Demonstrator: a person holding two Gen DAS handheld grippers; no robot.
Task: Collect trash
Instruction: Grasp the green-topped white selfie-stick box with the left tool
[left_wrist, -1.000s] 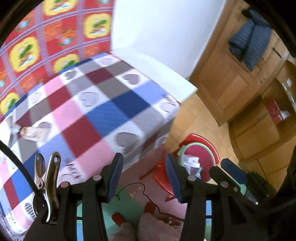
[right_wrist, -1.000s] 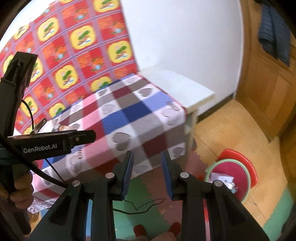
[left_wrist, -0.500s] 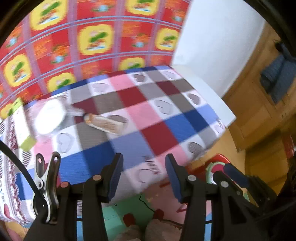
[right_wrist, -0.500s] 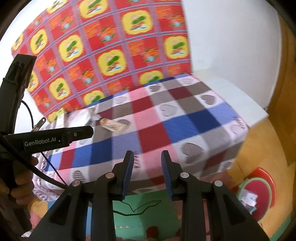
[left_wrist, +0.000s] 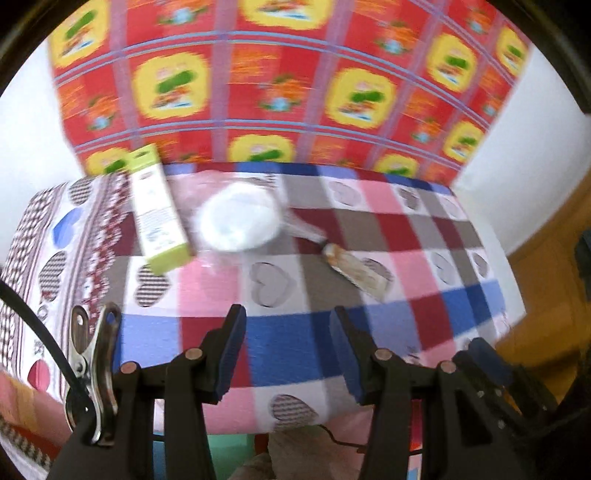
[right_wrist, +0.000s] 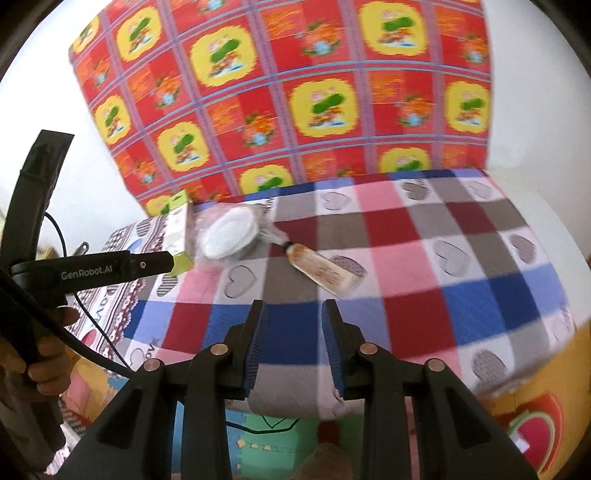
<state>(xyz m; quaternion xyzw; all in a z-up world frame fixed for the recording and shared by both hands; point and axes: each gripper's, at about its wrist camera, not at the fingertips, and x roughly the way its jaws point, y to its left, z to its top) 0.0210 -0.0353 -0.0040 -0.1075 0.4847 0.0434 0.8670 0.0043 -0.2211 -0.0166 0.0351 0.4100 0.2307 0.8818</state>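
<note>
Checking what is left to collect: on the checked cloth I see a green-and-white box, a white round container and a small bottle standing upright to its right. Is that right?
Not quite: the small bottle lies on its side, not upright, as the right wrist view shows. The rest holds: the green-and-white box and the white round container are on the checked cloth, with the bottle to the container's right.

Empty bottle (right_wrist: 324, 270) flat on checked cloth (right_wrist: 424, 295)

Matt woven cloth (left_wrist: 295, 332) over desk; glossy plastic bottle (right_wrist: 321, 271); smooth white plastic lid (left_wrist: 240, 221); printed card box (left_wrist: 155, 210); shiny metal clip (left_wrist: 92, 369).
</note>
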